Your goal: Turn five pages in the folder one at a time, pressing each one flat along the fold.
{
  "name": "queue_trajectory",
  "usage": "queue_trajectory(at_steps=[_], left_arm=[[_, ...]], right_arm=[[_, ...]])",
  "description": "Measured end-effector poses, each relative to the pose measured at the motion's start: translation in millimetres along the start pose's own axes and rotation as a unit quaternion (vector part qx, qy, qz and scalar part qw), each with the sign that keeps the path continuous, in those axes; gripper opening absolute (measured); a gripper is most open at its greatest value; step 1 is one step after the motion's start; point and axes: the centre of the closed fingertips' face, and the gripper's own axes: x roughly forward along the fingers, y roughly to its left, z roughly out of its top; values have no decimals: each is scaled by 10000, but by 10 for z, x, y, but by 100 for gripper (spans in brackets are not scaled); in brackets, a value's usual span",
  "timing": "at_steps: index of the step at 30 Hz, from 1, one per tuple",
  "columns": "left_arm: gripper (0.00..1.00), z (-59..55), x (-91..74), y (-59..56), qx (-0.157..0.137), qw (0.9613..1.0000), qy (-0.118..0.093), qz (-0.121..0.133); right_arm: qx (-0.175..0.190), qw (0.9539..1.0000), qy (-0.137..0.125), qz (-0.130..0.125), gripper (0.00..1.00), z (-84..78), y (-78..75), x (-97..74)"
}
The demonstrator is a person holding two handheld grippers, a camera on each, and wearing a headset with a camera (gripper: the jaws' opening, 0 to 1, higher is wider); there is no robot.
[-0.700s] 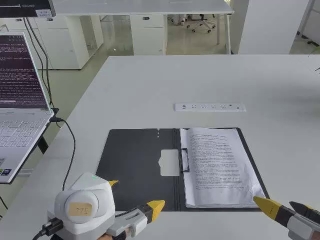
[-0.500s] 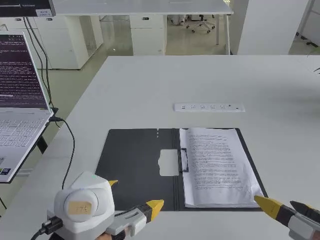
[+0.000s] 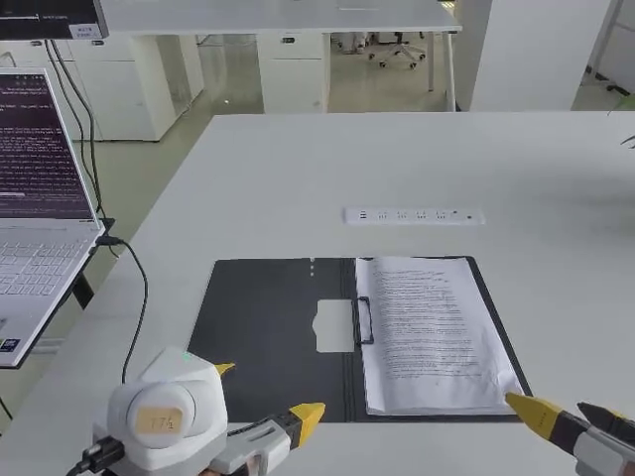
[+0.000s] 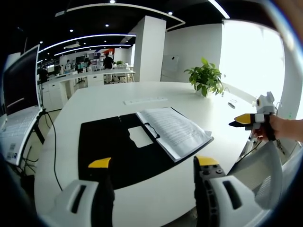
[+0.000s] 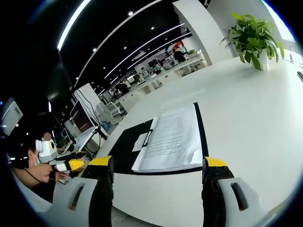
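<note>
Black folder (image 3: 268, 327) open flat on white bench (image 3: 298, 169), paper stack (image 3: 432, 332) on its 3 o'clock half, left gripper (image 3: 268, 390) at folder's 7 o'clock, right gripper (image 3: 561, 409) at 5 o'clock, both with jaws spread, empty

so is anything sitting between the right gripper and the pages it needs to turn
Nothing visible. The right gripper, jaws open, is just off the lower right corner of the stack of pages, with only bare table between them. The folder's black left cover, where the pages land, also looks unobstructed.
</note>
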Motion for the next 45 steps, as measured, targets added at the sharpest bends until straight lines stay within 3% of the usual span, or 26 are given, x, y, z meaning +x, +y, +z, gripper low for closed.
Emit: queue_trajectory(at_steps=[10,45], left_arm=[[68,29,-9,18,29,10000,-25,12],[68,-54,-12,38,22,10000,55,30]], right_arm=[[-32,10000,0,-25,76,13,-13,-8],[-86,10000,-11,-29,76,-10,2,-47]])
